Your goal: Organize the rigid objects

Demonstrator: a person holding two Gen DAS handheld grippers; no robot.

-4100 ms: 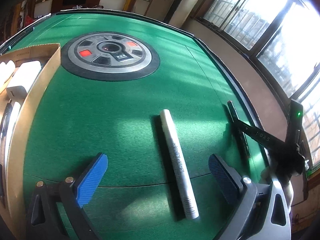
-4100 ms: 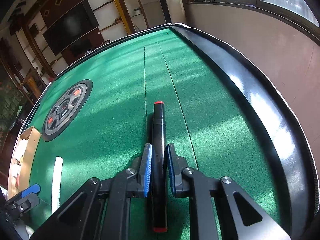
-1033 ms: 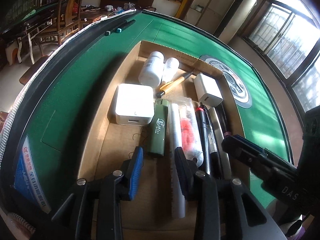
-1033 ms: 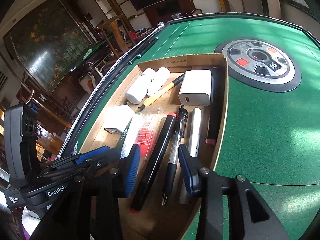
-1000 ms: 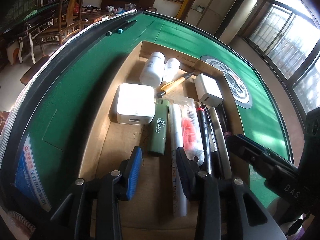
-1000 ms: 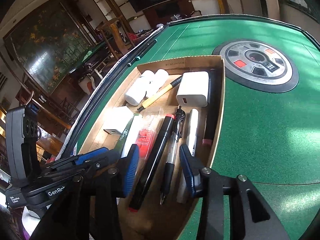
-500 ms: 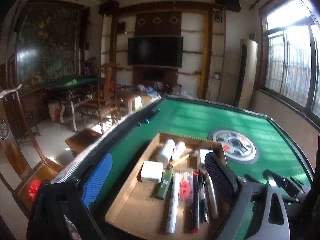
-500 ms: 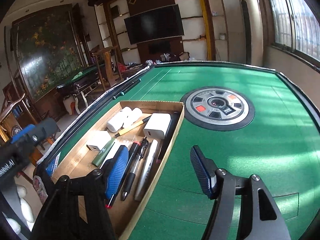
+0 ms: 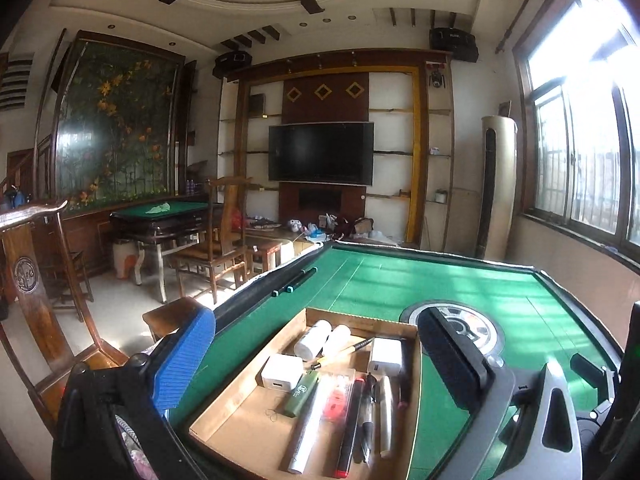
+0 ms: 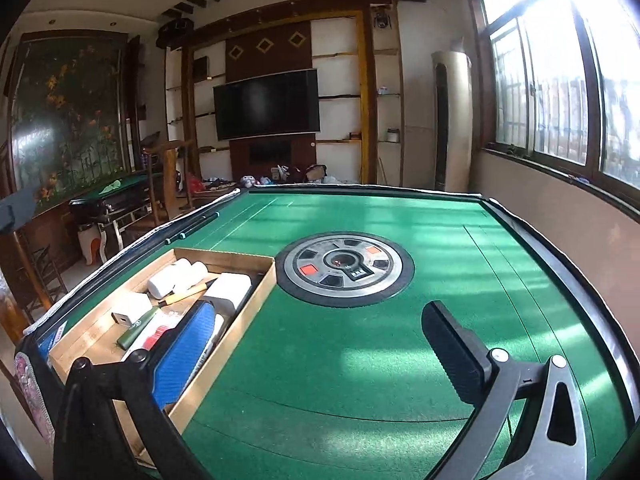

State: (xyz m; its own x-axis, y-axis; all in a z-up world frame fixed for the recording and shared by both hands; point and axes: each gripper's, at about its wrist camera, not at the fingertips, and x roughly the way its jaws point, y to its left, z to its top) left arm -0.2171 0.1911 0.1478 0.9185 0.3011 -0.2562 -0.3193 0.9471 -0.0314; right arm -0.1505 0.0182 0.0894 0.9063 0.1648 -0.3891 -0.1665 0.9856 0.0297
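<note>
A shallow cardboard tray lies on the left part of the green table. It holds two white bottles, two white chargers, a green lighter, a white marker, a black marker with red ends, pens and a packet. My left gripper is open and empty, raised above the tray. My right gripper is open and empty, raised over the felt right of the tray.
A round grey control panel sits in the table's middle. Two dark rods lie on the far left rim. Chairs and a second table stand to the left. A wall and windows run along the right.
Both grippers let go of the markers in the tray, opened wide, and rose and pulled back, tilting up to show the room.
</note>
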